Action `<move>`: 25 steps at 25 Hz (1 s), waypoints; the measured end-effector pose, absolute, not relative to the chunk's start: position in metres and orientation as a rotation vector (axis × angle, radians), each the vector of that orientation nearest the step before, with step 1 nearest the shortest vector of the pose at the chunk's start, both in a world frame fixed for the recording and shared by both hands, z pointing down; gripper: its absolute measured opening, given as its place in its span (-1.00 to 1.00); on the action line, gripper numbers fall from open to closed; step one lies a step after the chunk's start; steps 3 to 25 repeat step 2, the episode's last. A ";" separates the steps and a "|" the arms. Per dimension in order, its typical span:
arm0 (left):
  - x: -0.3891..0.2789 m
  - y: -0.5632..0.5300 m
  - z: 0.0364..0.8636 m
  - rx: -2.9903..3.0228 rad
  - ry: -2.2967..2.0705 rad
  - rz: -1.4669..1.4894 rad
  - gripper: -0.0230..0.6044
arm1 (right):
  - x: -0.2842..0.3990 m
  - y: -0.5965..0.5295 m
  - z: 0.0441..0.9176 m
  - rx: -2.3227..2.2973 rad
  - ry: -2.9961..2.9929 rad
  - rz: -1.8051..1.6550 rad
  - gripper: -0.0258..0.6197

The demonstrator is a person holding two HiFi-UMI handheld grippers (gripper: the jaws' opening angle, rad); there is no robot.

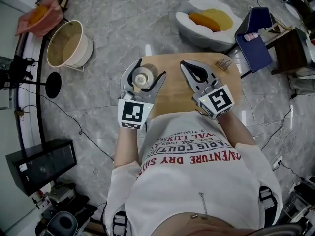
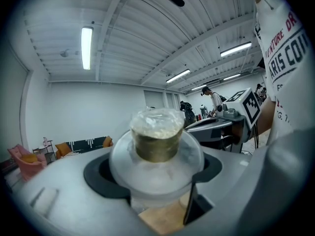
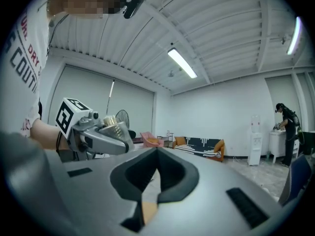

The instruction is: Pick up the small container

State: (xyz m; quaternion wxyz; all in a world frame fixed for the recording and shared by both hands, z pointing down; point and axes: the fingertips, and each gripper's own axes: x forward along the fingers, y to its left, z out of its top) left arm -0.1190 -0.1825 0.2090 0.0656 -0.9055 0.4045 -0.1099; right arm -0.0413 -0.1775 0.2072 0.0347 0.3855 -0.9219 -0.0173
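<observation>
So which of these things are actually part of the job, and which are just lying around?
Part of the job: small container, gripped by the left gripper; wooden table.
Just lying about: right gripper, jaws together and empty; small packet on the table; white bucket; beanbag.

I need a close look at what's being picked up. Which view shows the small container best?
The left gripper view: the small container fills the centre, clamped in the left tongs, its crinkled clear top plain. The head view shows it small, from above. The right gripper view catches only a small part of it.
</observation>
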 end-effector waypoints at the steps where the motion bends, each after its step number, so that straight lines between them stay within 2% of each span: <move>1: -0.118 -0.183 0.210 -2.732 1.215 -0.335 0.17 | -0.041 -0.178 0.207 1.184 -2.834 -0.054 -0.93; 25: -0.118 -0.183 0.211 -2.734 1.212 -0.338 0.17 | -0.041 -0.178 0.207 1.182 -2.835 -0.056 -0.93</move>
